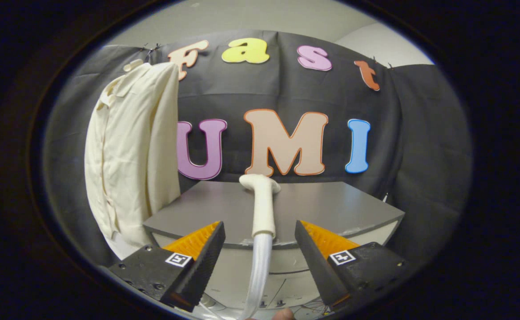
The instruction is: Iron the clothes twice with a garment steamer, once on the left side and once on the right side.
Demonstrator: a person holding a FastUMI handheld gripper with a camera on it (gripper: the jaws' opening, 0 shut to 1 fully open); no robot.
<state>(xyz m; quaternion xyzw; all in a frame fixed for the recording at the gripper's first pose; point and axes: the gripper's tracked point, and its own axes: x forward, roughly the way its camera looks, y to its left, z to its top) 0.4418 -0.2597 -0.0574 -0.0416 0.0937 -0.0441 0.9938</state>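
Reaching for the steamer is the step in hand, so line things up before you close anything: the claw stands spread wide and pinches nothing, with the cream-white plastic garment steamer wand lying between its two fingers and running away from you across the flat grey surface. The wand's broad head rests farther back on that surface, just in front of the black cloth wall, while its clear flexible hose drops over the near edge and hangs down between the fingers. You will do best, I judge, to take the wand on its stiff handle section, just above where the hose joins, not on the soft hose, which would likely squash and slip. Keep the handle centred in the gap so both fingers meet it together, and come forward level so neither tip catches the surface edge. The pale cream button-front shirt hangs beyond your left finger, off the side of the surface, draped against the wall, well apart from the wand. Once the grip feels firm, lift gently, because the hose may drag and twist the head. Plan to carry the head round to face the fabric, leaving enough slack below for one pass down each side.
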